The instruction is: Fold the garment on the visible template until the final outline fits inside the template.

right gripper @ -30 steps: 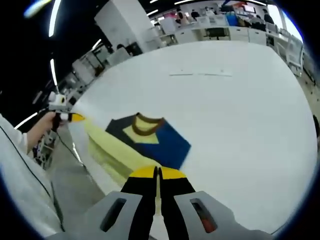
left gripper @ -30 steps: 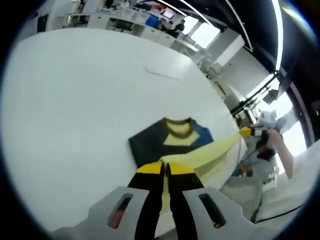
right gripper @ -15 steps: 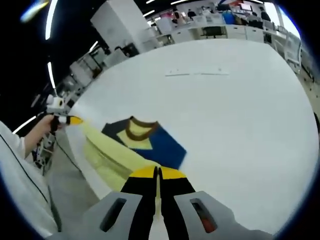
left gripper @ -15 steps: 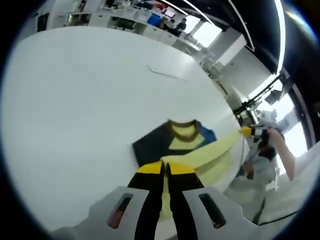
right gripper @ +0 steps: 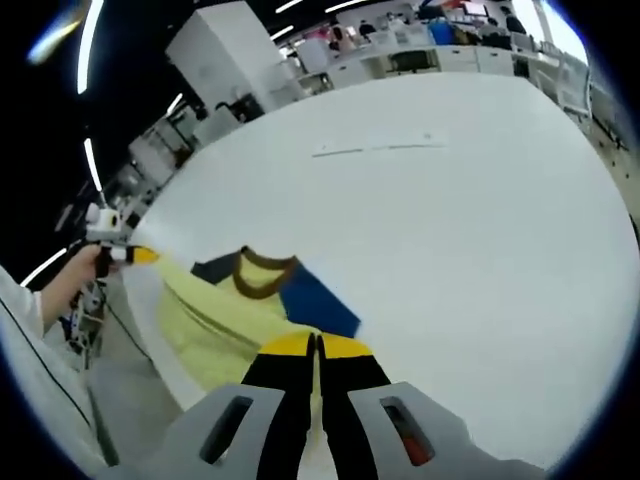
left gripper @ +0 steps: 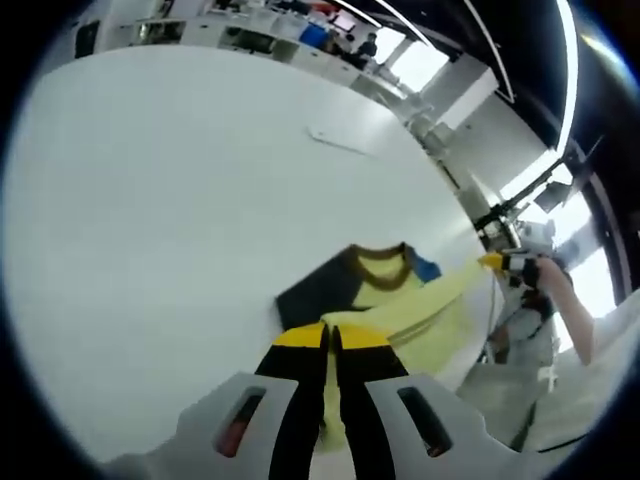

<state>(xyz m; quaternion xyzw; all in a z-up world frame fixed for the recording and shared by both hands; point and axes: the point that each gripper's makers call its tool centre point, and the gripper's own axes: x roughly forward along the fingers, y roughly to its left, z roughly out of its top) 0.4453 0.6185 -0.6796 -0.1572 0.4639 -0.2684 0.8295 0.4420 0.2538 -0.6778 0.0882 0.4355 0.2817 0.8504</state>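
Jaws of left gripper (left gripper: 332,338) pinched on yellow hem of sweater (left gripper: 400,300); right gripper (right gripper: 316,346) likewise clamped on same hem. Hem stretched taut between them above near edge of white table (right gripper: 470,230).

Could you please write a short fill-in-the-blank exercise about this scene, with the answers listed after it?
1. The garment lies on a large table whose colour is ____.
2. The left gripper and the right gripper are each shut on the part of the garment that is ____ in colour.
3. The collar of the garment is ____ in colour.
4. In the right gripper view, a person's hand holds the other ____.

Missing words: white; yellow; brown; gripper
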